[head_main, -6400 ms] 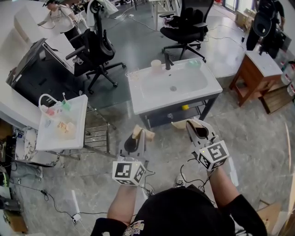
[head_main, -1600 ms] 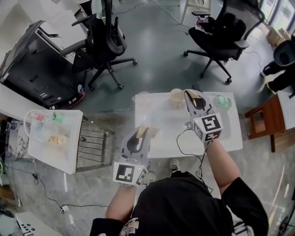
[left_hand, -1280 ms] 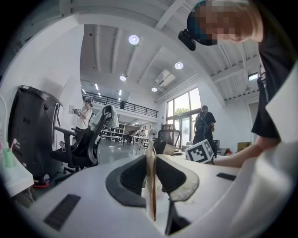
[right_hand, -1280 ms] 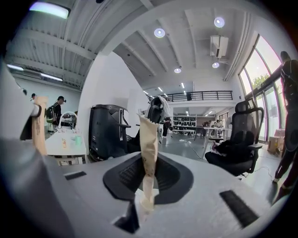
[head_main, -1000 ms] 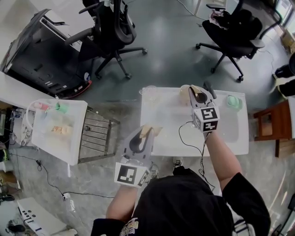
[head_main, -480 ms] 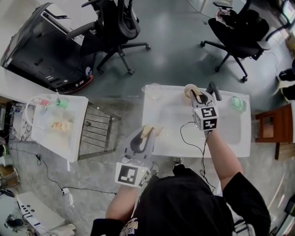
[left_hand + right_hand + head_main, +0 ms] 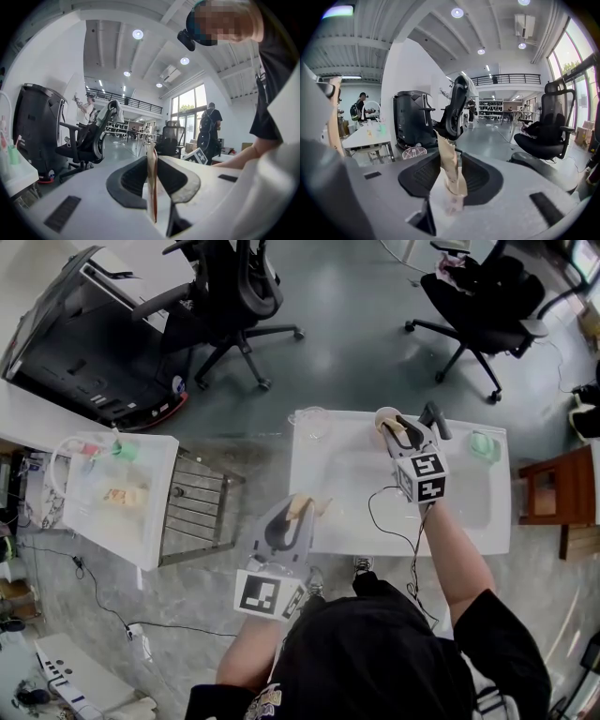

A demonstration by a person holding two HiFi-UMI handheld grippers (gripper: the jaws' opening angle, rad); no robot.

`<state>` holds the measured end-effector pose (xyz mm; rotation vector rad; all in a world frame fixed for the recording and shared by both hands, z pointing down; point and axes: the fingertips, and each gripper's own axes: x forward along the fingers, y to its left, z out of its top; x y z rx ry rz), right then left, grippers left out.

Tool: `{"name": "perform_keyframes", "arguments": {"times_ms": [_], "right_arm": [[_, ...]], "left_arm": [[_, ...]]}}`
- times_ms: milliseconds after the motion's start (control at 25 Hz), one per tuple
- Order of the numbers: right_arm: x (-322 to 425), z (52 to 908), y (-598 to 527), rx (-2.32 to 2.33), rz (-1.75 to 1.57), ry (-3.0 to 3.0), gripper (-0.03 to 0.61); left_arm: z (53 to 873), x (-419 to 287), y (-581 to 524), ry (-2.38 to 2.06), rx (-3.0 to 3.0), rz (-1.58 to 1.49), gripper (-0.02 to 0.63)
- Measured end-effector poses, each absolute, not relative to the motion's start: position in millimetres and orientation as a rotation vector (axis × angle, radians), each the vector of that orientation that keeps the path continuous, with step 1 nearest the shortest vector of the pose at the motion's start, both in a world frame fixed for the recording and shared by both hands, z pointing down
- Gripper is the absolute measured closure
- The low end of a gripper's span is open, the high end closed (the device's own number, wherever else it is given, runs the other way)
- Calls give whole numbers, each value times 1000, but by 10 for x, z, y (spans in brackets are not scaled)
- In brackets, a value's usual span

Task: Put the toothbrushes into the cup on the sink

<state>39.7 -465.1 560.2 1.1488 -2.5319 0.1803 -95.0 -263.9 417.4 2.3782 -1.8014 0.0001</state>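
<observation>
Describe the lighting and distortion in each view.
Head view: even light, sharp, though the white sink is nearly washed out. Left gripper view: strong fisheye bend, black corners, ceiling lamps flare, a mosaic patch at the top. Right gripper view: same fisheye; the window glares, and the near foreground is soft.

I count in the head view: 2 grippers, left gripper and right gripper | 2 office chairs, far-left chair and far-right chair | 1 sink | 1 beige cup | 1 clear glass | 1 white side table, left
</observation>
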Motion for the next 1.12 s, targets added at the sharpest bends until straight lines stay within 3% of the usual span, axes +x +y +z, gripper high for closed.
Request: {"name": "perform_keyframes", "arguments": {"times_ms": [760, 880, 1080, 1120], "right_arm": [[459, 4362, -3740, 1343, -34, -2615, 419], [475, 4094, -3427, 1379, -80, -2638, 439], [531, 3753, -2833, 1462, -146, -2667, 569], [534, 3704, -2713, 1473, -163, -2670, 569]], "left_arm": [[3849, -1136, -2114, -1678, 2517, -114, 552], [3812, -1156, -1980, -1644, 2541, -125, 552], [3816, -1193, -1752, -1561, 2592, -129, 552], [3822, -1194, -1706, -1545, 2602, -127, 552]]}}
